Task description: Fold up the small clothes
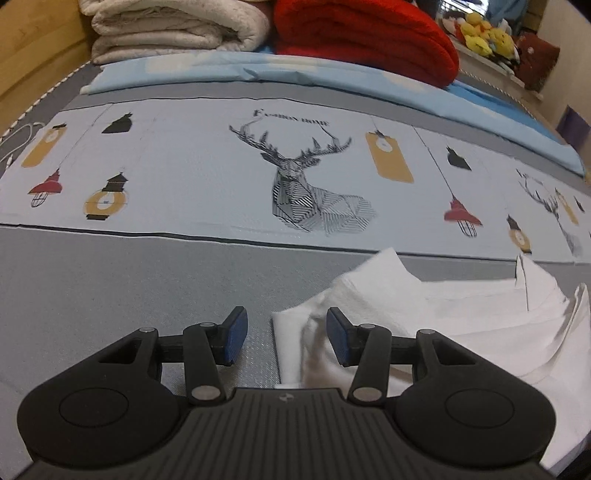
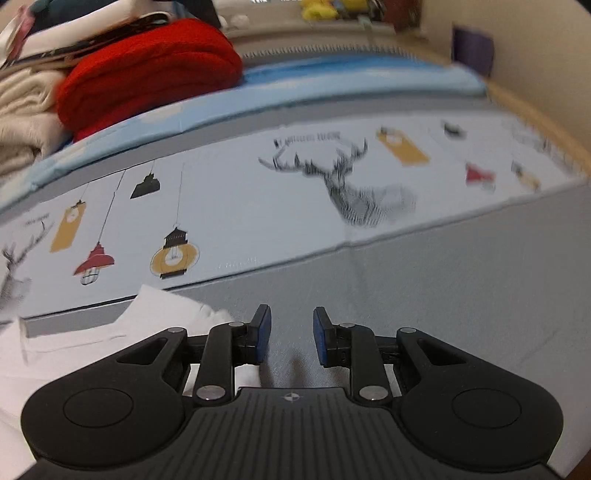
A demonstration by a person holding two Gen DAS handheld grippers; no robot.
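Mostly crumpled, soft white garment (image 1: 461,325) on perhaps woven grey mat (image 1: 110,280).

The small shirt (image 1: 461,332) at the lower right is plain white, on a grey bed cover (image 1: 110,288); above it a pale blue sheet (image 1: 192,177) shows a black-lined deer, yellow tags, red lamps; a red blanket (image 1: 369,40) and a cream one (image 1: 177,29) sit up top

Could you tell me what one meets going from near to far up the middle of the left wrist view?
Left hand-held gripper → white garment → plain grey cloth → pale printed sheet with the deer head → light blue bedding → folded red blanket.
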